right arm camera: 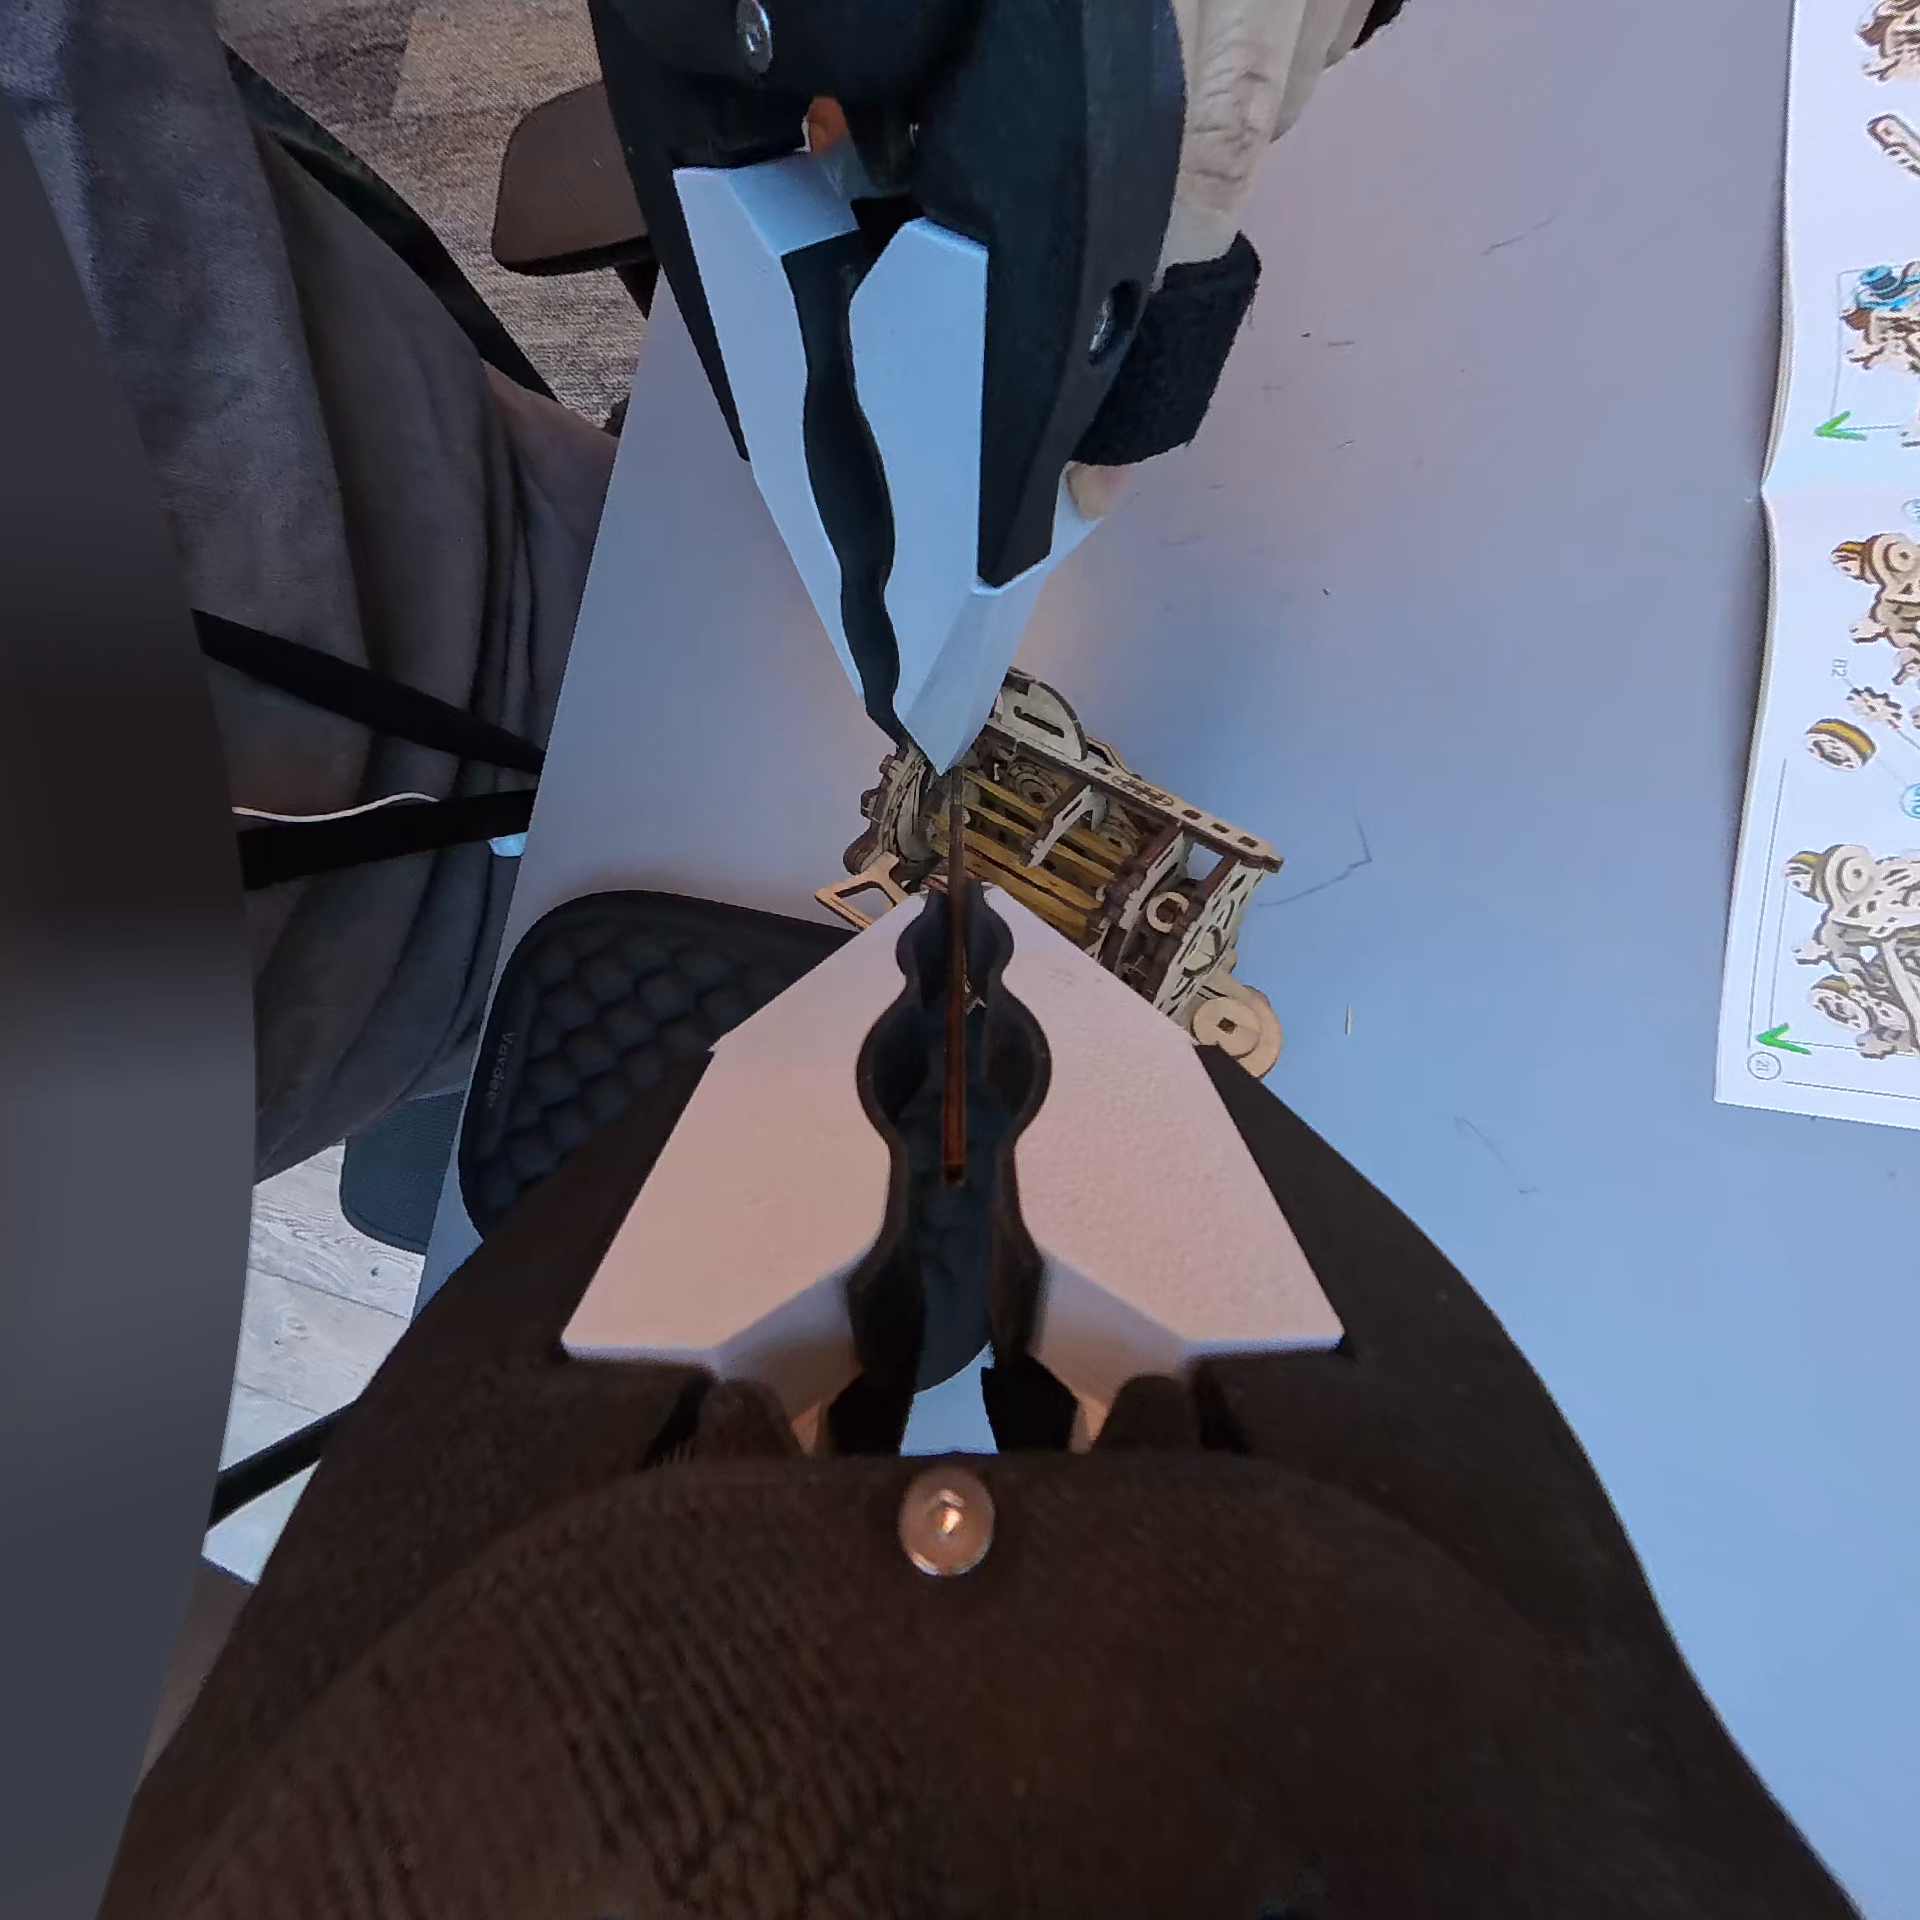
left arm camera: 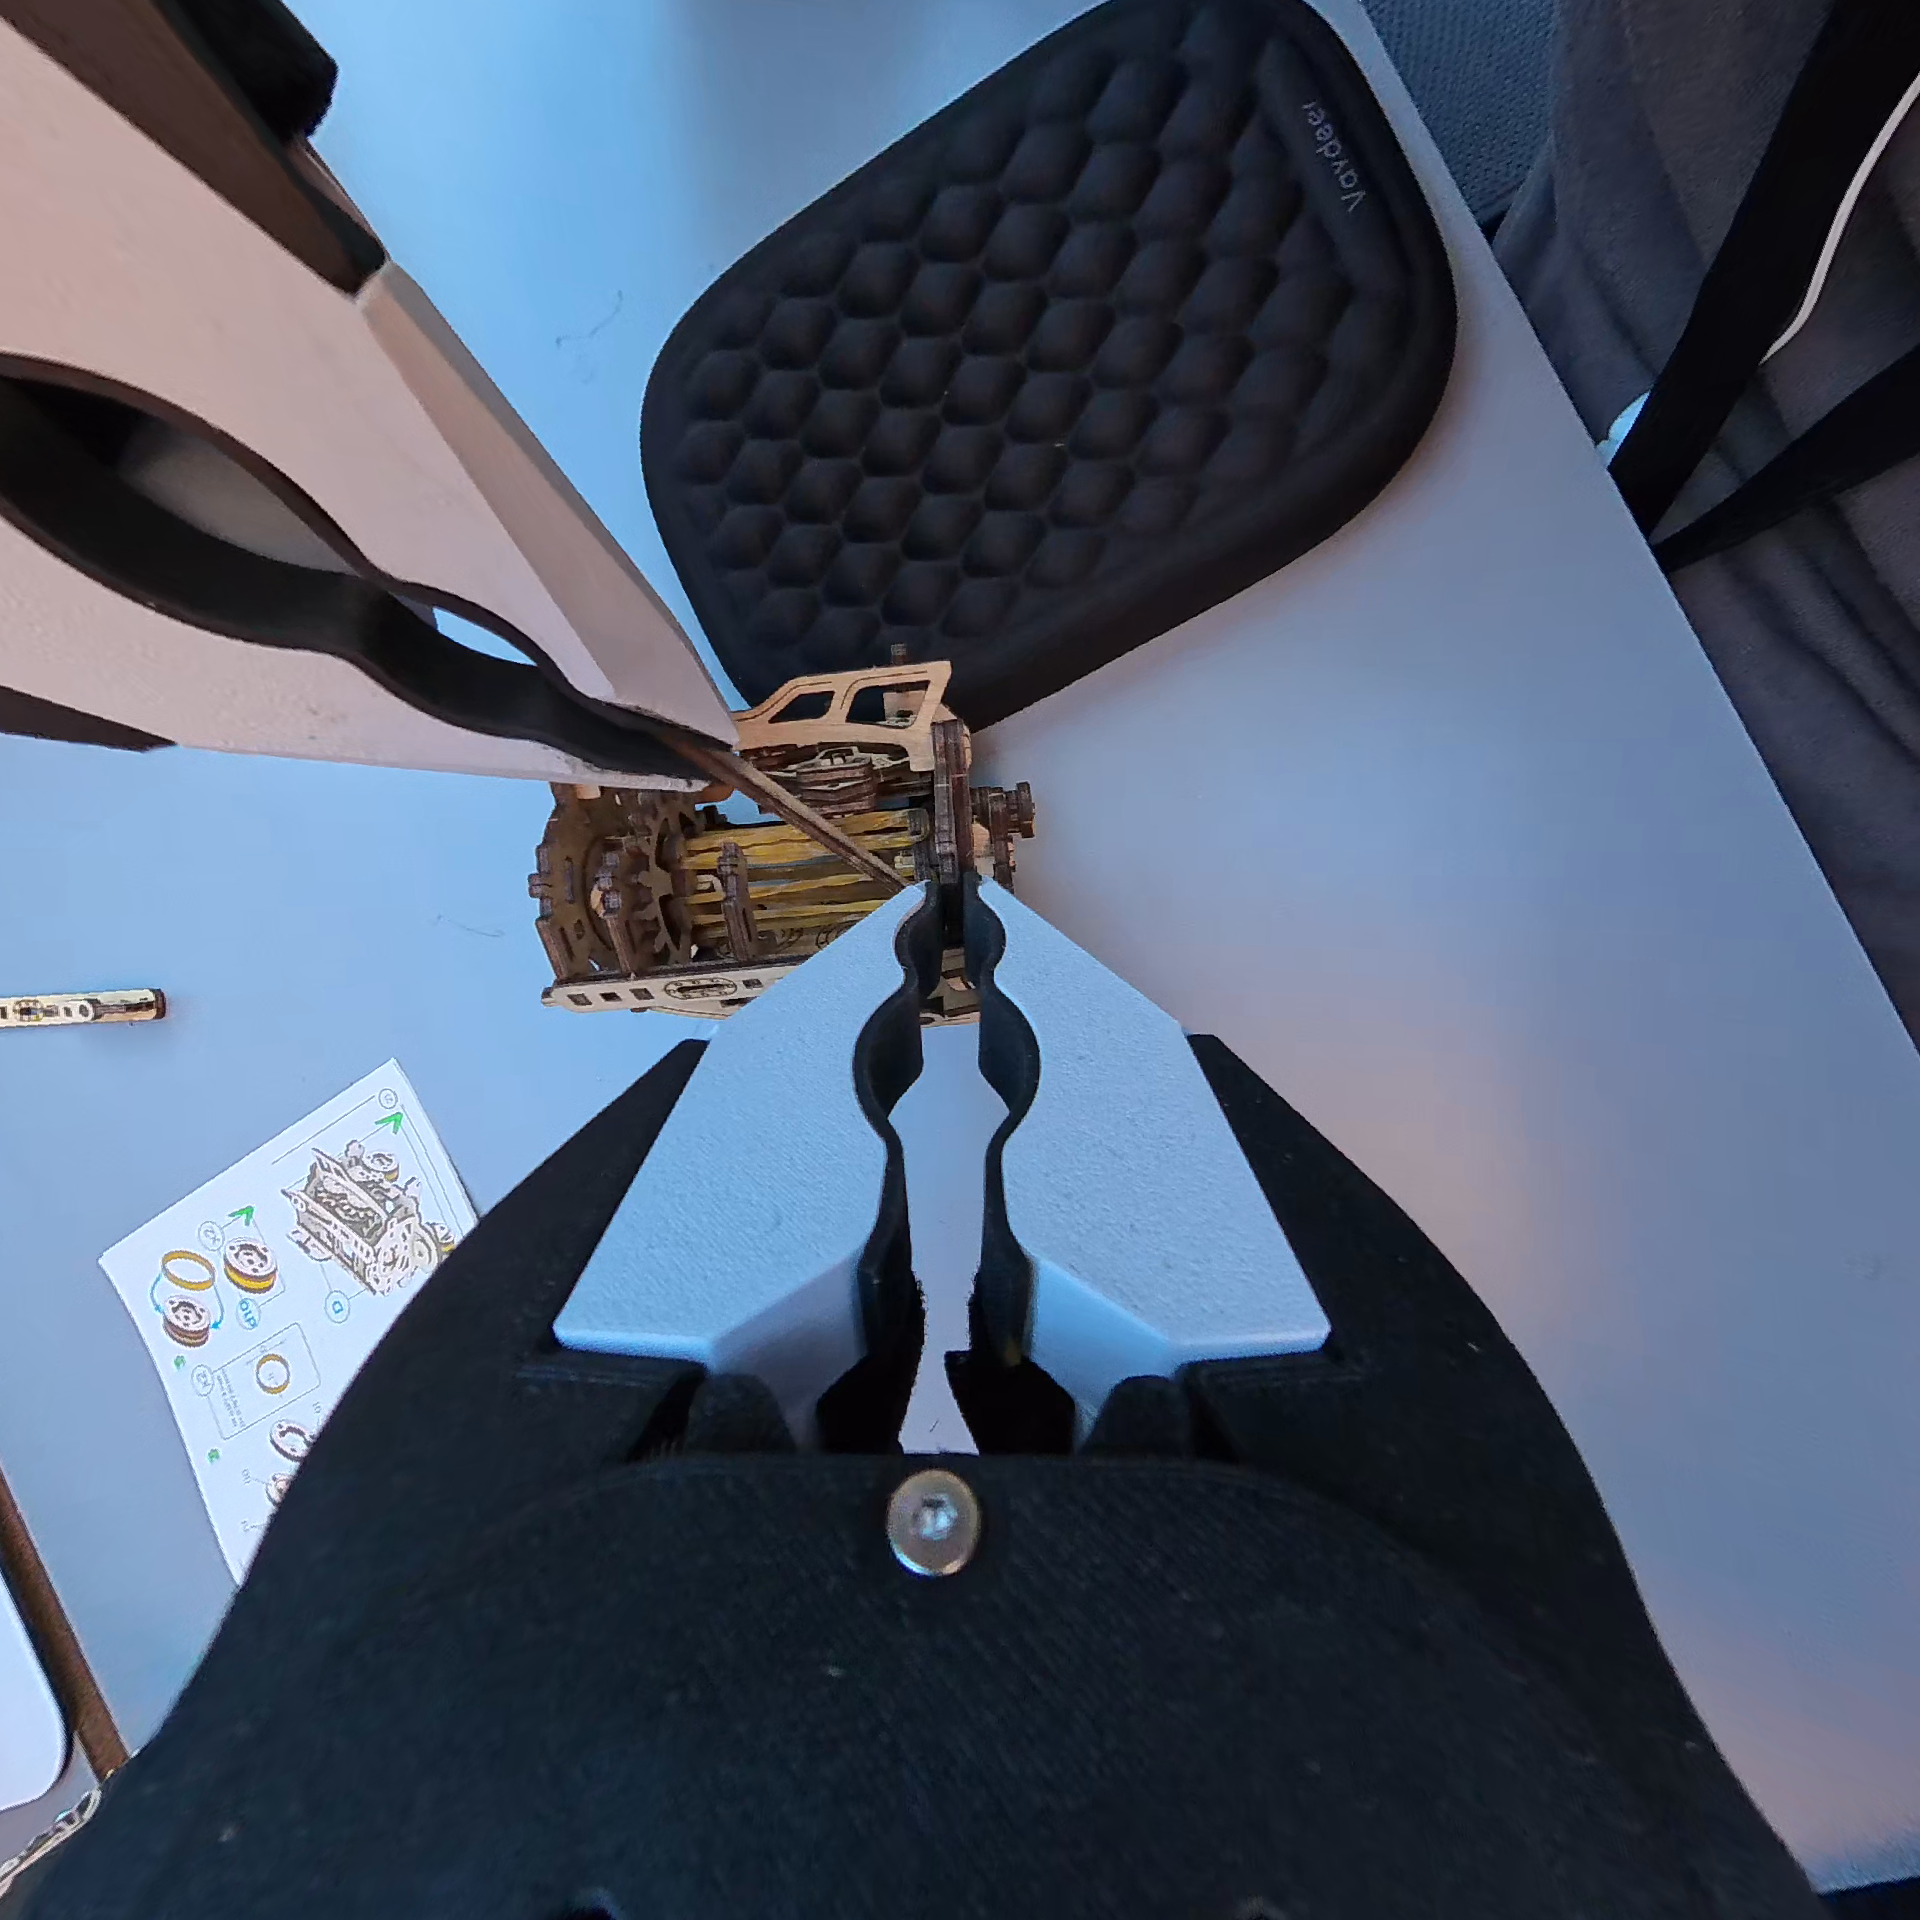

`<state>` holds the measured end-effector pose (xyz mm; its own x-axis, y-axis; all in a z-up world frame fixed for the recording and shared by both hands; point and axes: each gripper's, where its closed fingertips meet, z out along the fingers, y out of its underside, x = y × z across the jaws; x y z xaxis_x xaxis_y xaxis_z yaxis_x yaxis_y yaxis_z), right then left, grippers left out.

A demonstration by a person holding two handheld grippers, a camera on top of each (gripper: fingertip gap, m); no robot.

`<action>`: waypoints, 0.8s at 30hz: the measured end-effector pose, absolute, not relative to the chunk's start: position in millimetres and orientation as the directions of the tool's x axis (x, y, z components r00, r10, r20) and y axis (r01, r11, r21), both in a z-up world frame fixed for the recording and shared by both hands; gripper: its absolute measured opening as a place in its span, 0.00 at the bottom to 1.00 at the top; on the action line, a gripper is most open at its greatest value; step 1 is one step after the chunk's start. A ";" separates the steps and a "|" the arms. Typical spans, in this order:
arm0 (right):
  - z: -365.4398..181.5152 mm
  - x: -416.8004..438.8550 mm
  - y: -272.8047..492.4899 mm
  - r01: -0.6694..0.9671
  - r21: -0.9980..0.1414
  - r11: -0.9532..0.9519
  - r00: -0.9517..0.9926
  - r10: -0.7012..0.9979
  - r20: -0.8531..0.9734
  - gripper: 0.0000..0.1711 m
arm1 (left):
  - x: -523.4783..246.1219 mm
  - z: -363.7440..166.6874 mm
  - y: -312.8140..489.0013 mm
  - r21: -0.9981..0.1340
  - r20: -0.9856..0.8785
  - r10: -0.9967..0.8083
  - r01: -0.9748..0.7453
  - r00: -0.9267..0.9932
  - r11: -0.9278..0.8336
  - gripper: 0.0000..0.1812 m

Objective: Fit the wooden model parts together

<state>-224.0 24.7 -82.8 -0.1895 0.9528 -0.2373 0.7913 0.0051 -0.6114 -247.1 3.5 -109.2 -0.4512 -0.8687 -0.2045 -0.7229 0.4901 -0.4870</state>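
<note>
A half-built wooden model (left arm camera: 727,894) with gears and yellow rubber bands lies on the white table (left arm camera: 1403,987); it also shows in the right wrist view (right arm camera: 1122,862). My left gripper (left arm camera: 948,896) is shut on an upright plate at the model's end. In the right wrist view it comes down from above (right arm camera: 932,753) onto the model's top. My right gripper (right arm camera: 956,909) is shut on a thin dark wooden strip (right arm camera: 954,1049), seen edge-on. In the left wrist view it (left arm camera: 717,753) enters from the upper left, and the strip (left arm camera: 821,826) slants across the model to my left fingertips.
A black honeycomb cushion pad (left arm camera: 1039,343) lies just behind the model, also in the right wrist view (right arm camera: 623,1018). Instruction sheets (left arm camera: 281,1278) (right arm camera: 1849,623) lie on the table. A small wooden part (left arm camera: 83,1008) lies far left. The table edge and a grey-draped chair (left arm camera: 1766,623) are close. Spacing between my two grippers at the tips: around 5 centimetres.
</note>
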 end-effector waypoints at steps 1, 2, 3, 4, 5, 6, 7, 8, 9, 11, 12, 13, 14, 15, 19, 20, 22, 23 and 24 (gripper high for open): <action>-83.0 -223.5 24.4 0.793 -0.609 0.008 -0.191 0.953 -0.236 0.01 | -247.0 -109.1 3.6 -0.488 -0.204 -0.869 -0.723 -0.451 0.489 0.00; -82.8 -223.6 24.6 0.793 -0.610 0.011 -0.191 0.954 -0.231 0.00 | -246.9 -109.1 3.6 -0.489 -0.204 -0.869 -0.722 -0.451 0.489 0.00; -82.7 -223.8 24.5 0.793 -0.609 0.011 -0.191 0.954 -0.231 0.01 | -247.0 -109.2 3.6 -0.489 -0.203 -0.869 -0.722 -0.451 0.489 0.00; -82.9 -223.9 24.6 0.794 -0.608 0.013 -0.191 0.954 -0.230 0.01 | -246.9 -109.1 3.7 -0.489 -0.202 -0.869 -0.722 -0.452 0.489 0.00; -82.9 -223.8 24.7 0.795 -0.607 0.012 -0.190 0.954 -0.230 0.01 | -246.8 -109.1 3.7 -0.489 -0.202 -0.869 -0.722 -0.453 0.490 0.00; -82.6 -223.4 24.8 0.796 -0.606 0.013 -0.190 0.954 -0.230 0.01 | -246.8 -109.0 3.8 -0.488 -0.200 -0.869 -0.722 -0.453 0.490 0.00; -82.2 -222.8 25.7 0.796 -0.605 0.013 -0.188 0.956 -0.226 0.00 | -246.8 -109.0 3.8 -0.488 -0.199 -0.868 -0.723 -0.454 0.490 0.00; -81.2 -222.9 26.5 0.793 -0.609 0.012 -0.186 0.957 -0.223 0.00 | -246.7 -109.0 3.8 -0.487 -0.199 -0.868 -0.723 -0.455 0.490 0.00; -80.2 -222.5 26.6 0.791 -0.612 0.008 -0.185 0.956 -0.226 0.00 | -246.7 -109.0 3.8 -0.487 -0.199 -0.868 -0.722 -0.456 0.491 0.00; -79.0 -223.2 27.2 0.784 -0.621 0.004 -0.185 0.956 -0.227 0.00 | -246.6 -109.0 3.8 -0.488 -0.198 -0.868 -0.722 -0.456 0.491 0.00; -79.1 -224.1 26.1 0.781 -0.624 0.000 -0.189 0.953 -0.237 0.00 | -246.7 -109.1 3.8 -0.488 -0.197 -0.868 -0.722 -0.456 0.490 0.00; -80.8 -224.6 26.3 0.783 -0.622 0.001 -0.190 0.953 -0.237 0.00 | -246.6 -109.1 3.8 -0.488 -0.197 -0.868 -0.722 -0.456 0.490 0.00; -82.6 -225.2 26.1 0.785 -0.620 0.003 -0.192 0.952 -0.238 0.01 | -246.6 -109.1 3.9 -0.488 -0.196 -0.868 -0.723 -0.456 0.490 0.00; -84.2 -225.7 25.8 0.786 -0.618 0.005 -0.193 0.952 -0.238 0.01 | -246.6 -109.1 3.6 -0.488 -0.195 -0.868 -0.723 -0.456 0.489 0.00; -85.2 -224.5 25.6 0.790 -0.613 0.013 -0.198 0.951 -0.236 0.01 | -246.5 -109.1 3.7 -0.489 -0.195 -0.869 -0.722 -0.456 0.489 0.00; -84.4 -224.0 25.2 0.788 -0.616 0.012 -0.199 0.951 -0.236 0.01 | -246.4 -109.0 3.8 -0.490 -0.194 -0.869 -0.722 -0.455 0.488 0.00; -86.0 -221.1 24.4 0.796 -0.605 0.028 -0.207 0.952 -0.228 0.00 | -246.3 -109.1 3.9 -0.491 -0.194 -0.869 -0.721 -0.456 0.488 0.00; -86.8 -220.7 24.2 0.798 -0.602 0.035 -0.209 0.953 -0.221 0.00 | -246.3 -109.1 3.8 -0.492 -0.192 -0.869 -0.722 -0.456 0.487 0.00; -87.0 -220.8 24.2 0.798 -0.602 0.040 -0.210 0.954 -0.215 0.00 | -246.4 -109.1 3.8 -0.494 -0.189 -0.870 -0.722 -0.455 0.485 0.00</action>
<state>-220.8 24.2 -87.0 -0.2102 0.9538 -0.2146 0.7978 0.0405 -0.6016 -246.4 3.8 -109.1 -0.4545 -0.8703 -0.1895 -0.7222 0.4846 -0.4935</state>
